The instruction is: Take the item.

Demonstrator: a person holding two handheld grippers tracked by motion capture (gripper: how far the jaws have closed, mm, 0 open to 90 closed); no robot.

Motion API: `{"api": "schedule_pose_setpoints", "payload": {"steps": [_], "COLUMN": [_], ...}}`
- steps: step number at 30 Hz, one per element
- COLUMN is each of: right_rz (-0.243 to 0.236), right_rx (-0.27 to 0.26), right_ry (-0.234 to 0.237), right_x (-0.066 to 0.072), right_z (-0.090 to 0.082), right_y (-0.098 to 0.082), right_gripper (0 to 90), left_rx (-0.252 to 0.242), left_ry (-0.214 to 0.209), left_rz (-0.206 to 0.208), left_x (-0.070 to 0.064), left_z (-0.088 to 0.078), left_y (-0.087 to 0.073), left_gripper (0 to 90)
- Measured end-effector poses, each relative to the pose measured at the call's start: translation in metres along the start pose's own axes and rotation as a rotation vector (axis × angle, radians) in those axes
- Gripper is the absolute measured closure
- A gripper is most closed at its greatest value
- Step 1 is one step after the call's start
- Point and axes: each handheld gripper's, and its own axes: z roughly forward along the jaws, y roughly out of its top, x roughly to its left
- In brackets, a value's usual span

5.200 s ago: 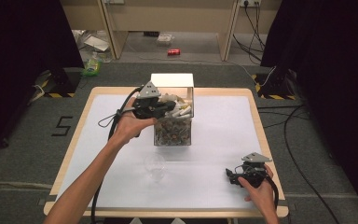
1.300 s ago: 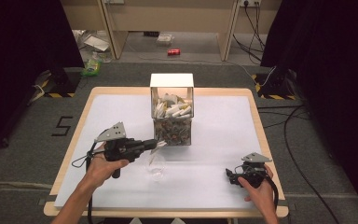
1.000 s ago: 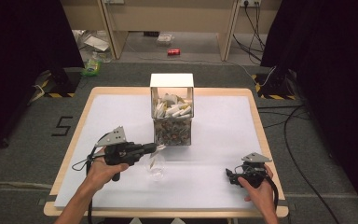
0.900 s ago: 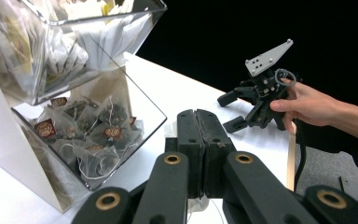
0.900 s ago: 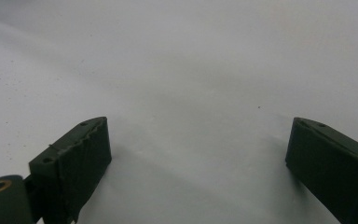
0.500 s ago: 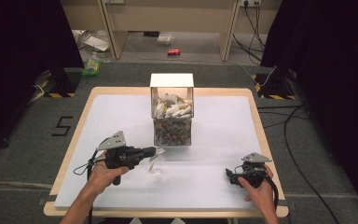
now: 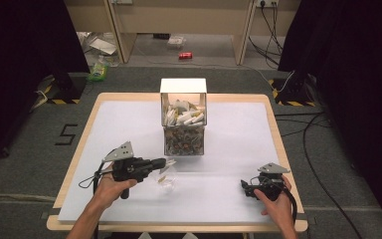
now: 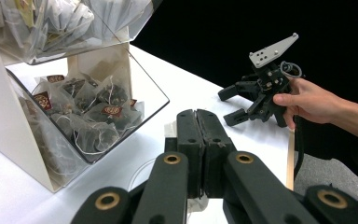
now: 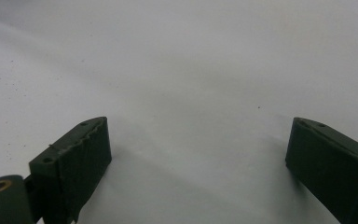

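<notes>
My left gripper point(image 7: 163, 162), jaws pressed together on a tea bag's tag point(image 7: 169, 162), holds the tea bag point(image 7: 163, 176) over the glass cup point(image 7: 167, 183), just before the dispenser box point(image 7: 184, 119); my right gripper point(image 7: 244, 187) rests with jaws apart.

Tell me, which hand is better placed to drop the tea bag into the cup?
Left. Its tool, jaws shut, seems to pinch the tea bag right over the cup. The right tool rests open and holds nothing, well off to the side of the cup.
</notes>
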Motion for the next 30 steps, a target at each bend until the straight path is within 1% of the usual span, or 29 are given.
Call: {"api": "schedule_pose_setpoints", "payload": {"steps": [7, 14, 22, 27, 30], "right_rz": [0.000, -0.001, 0.000, 0.000, 0.000], "right_rx": [0.000, 0.000, -0.001, -0.001, -0.001], "right_ry": [-0.001, -0.001, -0.001, -0.001, -0.001], "right_x": [0.000, 0.000, 0.000, 0.000, 0.000], "right_z": [0.000, 0.000, 0.000, 0.000, 0.000], "right_y": [0.000, 0.000, 0.000, 0.000, 0.000], "right_gripper": [7.3, 7.4, 7.4, 7.4, 7.4], "left_rx": [0.023, 0.026, 0.036, 0.032, 0.029], "left_ry": [0.006, 0.011, 0.012, 0.017, 0.030], "left_rz": [-0.004, -0.013, -0.014, -0.020, -0.021], "left_x": [0.002, 0.004, 0.004, 0.005, 0.006], "left_z": [-0.001, -0.002, -0.002, -0.003, -0.005], "left_y": [-0.007, -0.010, -0.012, -0.012, -0.011], "left_gripper": [87.4, 86.9, 84.7, 77.8, 70.5]}}
